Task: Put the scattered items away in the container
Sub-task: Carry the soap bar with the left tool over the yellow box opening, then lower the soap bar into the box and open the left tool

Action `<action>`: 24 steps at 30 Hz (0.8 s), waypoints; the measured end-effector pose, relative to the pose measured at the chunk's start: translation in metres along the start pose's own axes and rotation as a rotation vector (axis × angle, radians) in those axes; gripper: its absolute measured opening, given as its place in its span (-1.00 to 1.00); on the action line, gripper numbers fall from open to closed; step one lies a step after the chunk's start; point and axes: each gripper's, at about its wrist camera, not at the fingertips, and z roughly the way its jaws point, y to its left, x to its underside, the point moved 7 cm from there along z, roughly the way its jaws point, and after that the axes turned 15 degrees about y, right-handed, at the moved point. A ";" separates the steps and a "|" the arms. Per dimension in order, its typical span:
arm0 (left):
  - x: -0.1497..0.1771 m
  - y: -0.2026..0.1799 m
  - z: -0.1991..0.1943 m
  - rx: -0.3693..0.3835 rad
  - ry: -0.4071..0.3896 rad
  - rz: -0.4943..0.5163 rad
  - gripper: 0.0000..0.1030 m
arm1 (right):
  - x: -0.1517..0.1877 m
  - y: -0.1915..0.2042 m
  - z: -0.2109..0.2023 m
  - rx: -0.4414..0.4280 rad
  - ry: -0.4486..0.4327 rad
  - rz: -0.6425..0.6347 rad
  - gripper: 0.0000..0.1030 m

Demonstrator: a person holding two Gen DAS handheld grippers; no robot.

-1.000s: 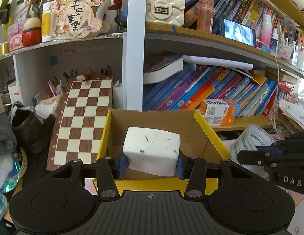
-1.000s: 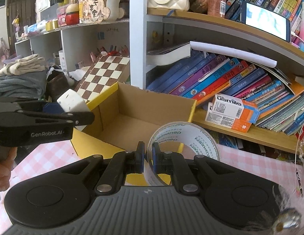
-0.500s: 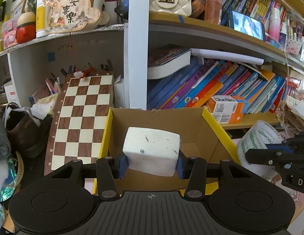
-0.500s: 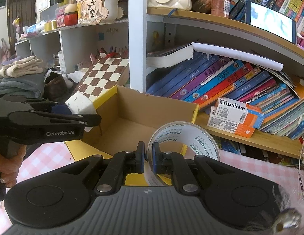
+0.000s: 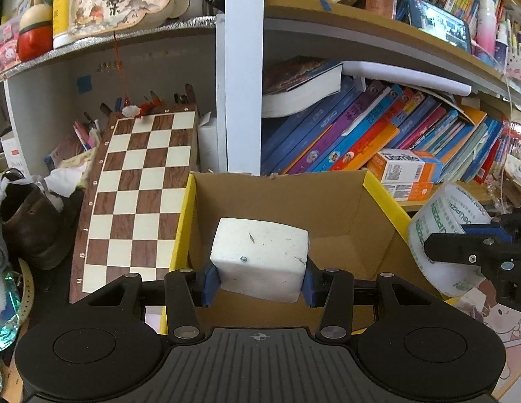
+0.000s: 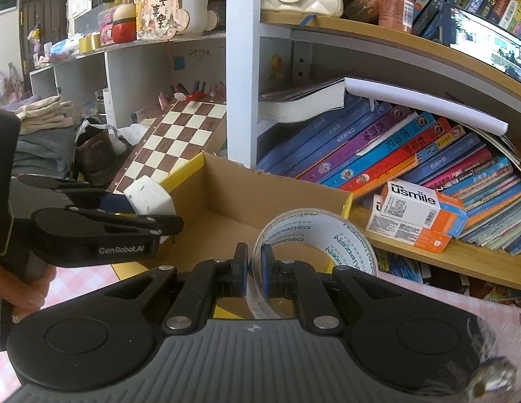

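My left gripper [image 5: 258, 283] is shut on a white block [image 5: 260, 257], held over the near part of the open cardboard box with yellow rims [image 5: 381, 194]. From the right wrist view the same block [image 6: 149, 198] hangs above the box's left wall [image 6: 189, 194], gripped by the left gripper [image 6: 153, 216]. My right gripper [image 6: 253, 273] is shut on the wall of a roll of clear tape [image 6: 314, 235], held just in front of the box's near right corner. The tape roll [image 5: 441, 228] and right gripper [image 5: 468, 247] show at the right edge of the left wrist view.
A chessboard [image 5: 139, 194] leans against the shelf left of the box. Slanted books [image 6: 394, 154] and an orange and white carton [image 6: 415, 211] fill the shelf behind. A brown shoe [image 5: 28, 221] lies far left. A person's hand [image 6: 22, 288] holds the left gripper over the pink checked tablecloth [image 6: 79, 278].
Both grippers have moved forward toward the box with their loads. The white block now hangs lower and further over the box's inside; the tape roll is closer to the box's corner.
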 end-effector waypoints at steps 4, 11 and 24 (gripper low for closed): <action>0.000 0.000 0.008 0.000 0.014 -0.002 -0.11 | -0.003 0.002 0.006 -0.002 0.001 -0.012 -0.85; 0.001 0.003 0.018 -0.003 0.037 -0.005 -0.11 | -0.006 0.005 0.015 -0.002 0.007 -0.030 -0.85; 0.005 0.006 0.033 -0.008 0.077 -0.007 -0.10 | -0.010 0.007 0.019 -0.007 0.000 -0.044 -0.85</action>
